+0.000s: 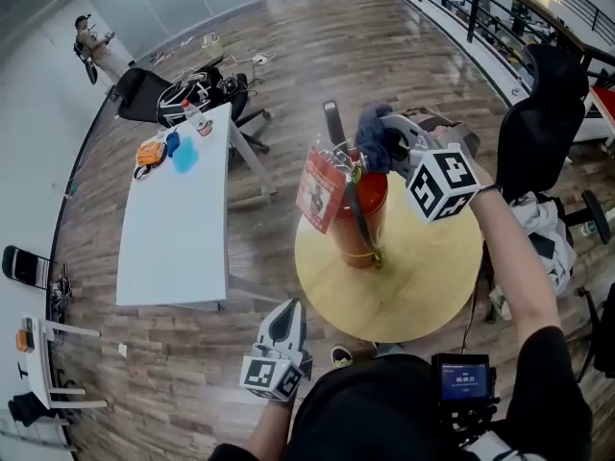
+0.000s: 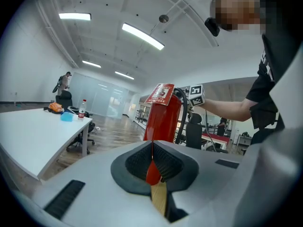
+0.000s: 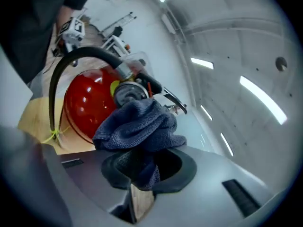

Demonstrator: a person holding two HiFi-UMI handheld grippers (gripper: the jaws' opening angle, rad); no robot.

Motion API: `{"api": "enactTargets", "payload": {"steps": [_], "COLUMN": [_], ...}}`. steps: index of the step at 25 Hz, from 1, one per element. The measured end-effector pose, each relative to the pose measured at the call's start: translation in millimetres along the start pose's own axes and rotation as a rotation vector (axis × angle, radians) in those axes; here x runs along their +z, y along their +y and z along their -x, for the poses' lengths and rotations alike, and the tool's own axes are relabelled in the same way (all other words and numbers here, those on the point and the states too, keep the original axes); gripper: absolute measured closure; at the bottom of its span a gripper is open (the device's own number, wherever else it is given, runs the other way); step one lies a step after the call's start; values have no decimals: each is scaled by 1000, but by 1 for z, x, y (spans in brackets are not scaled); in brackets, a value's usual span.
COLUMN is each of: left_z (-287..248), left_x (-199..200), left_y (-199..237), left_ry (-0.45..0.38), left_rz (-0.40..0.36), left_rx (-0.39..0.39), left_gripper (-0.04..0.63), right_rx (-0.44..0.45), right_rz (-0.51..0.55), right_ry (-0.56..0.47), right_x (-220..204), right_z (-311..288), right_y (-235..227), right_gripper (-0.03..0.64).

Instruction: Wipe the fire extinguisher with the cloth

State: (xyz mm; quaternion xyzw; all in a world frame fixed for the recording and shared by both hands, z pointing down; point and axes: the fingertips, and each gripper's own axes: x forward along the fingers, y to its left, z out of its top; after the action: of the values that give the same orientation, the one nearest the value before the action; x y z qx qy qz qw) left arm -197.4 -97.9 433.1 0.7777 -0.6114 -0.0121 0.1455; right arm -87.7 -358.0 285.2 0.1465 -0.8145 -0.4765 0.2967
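Red fire extinguisher (image 1: 357, 221) stands upright on the round table (image 1: 423, 286), left of its middle and nearer the far-left edge. A tag (image 1: 320, 188) hangs from its neck and a black hose (image 1: 361, 221) runs down its side.

My right gripper (image 1: 392, 145) is up at the top of the extinguisher. Its jaws are clamped on a bunched dark blue cloth (image 1: 372, 140), and most of the wad bulges out past the tips. I judge it is held that way so fabric, not the jaws, meets the metal. In the right gripper view the cloth (image 3: 142, 126) sits against the valve head, so wiping looks to be starting from the top, with the red body below not yet reached.

My left gripper (image 1: 285, 317) is held low off the near-left edge of the round table. Its jaws are closed together with nothing between them, and it points toward the extinguisher, well apart from it. I read it as parked out of the way, and the extinguisher has no brace against tipping.
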Motion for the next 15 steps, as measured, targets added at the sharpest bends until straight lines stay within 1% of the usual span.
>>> {"api": "enactTargets", "payload": {"steps": [1,2,5,6,8,10,13,15], "left_z": [0,0,0,0,0,0,-2,0], "left_x": [-2,-3,-6,-6,-5,-5,-9,-14], "left_y": [-1,-2,-4,-5,-6,-8,-10,-11], "left_ry": [4,8,12,10,6,6,15,28], "left_rz": [0,1,0,0,-4,-7,-2,0], "left_rx": [4,7,20,25,35,44,62,76], "left_gripper": [572,572,572,572,572,572,572,572], "right_rx": [17,32,60,59,49,65,151,190], "right_rz": [67,113,213,223,179,126,80,8], "right_ry": [-21,-46,-68,-72,-92,-95,-63,-41], "right_x": [0,0,-6,-9,-14,-23,-49,-66], "right_z": [-2,-5,-16,-20,-25,-31,-50,-63], "right_y": [2,5,15,19,26,43,97,139], "right_gripper": [548,548,548,548,548,548,548,548]}}
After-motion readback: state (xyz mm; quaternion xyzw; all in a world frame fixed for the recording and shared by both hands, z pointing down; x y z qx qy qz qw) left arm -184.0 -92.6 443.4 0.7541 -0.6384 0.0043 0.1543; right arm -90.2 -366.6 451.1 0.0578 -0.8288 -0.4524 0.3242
